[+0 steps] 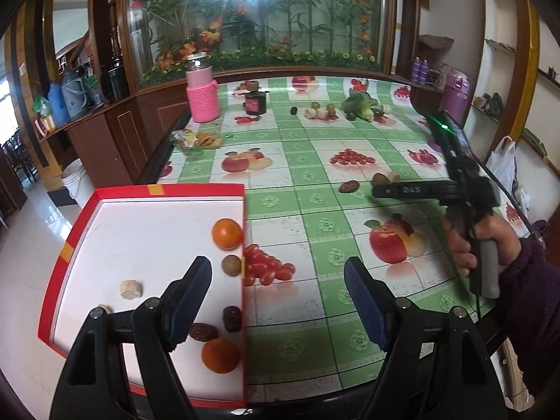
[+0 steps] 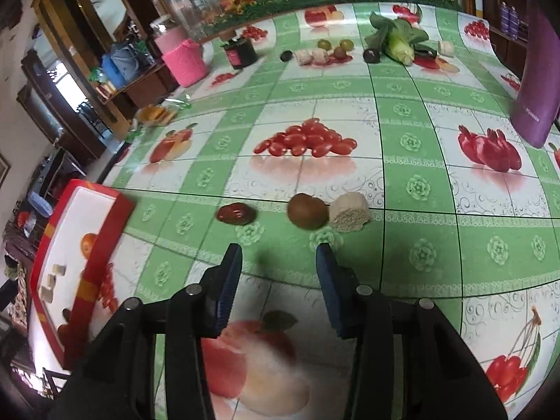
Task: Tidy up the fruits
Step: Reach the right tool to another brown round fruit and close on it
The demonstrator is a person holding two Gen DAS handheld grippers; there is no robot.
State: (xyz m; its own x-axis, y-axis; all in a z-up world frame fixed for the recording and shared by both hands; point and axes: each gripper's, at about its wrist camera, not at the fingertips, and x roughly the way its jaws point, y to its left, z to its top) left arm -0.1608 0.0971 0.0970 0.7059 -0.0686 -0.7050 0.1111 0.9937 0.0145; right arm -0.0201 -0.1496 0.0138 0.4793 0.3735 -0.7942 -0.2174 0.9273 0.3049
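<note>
The right claw (image 2: 278, 262) hangs over the green patterned tablecloth (image 2: 402, 245) with its jaws partly apart and nothing between them. Just ahead of its fingertips lie a brown kiwi (image 2: 308, 210) touching a pale cut chunk (image 2: 350, 212), and a dark red date (image 2: 236, 213) a little to their left. The left claw (image 1: 278, 273) stands wide and empty above the right edge of the red-rimmed white tray (image 1: 63, 255). Inside the tray sit two oranges (image 1: 227, 233), a small brown round fruit (image 1: 231, 265), two dates (image 1: 203, 331) and a pale chunk (image 1: 131, 289). A hand (image 1: 476, 241) grips the right tool's handle. At the far end of the table lie more small fruits (image 2: 329, 50) and leafy greens with a corn cob (image 2: 395, 40), near a pink knitted jar (image 1: 203, 94).
</note>
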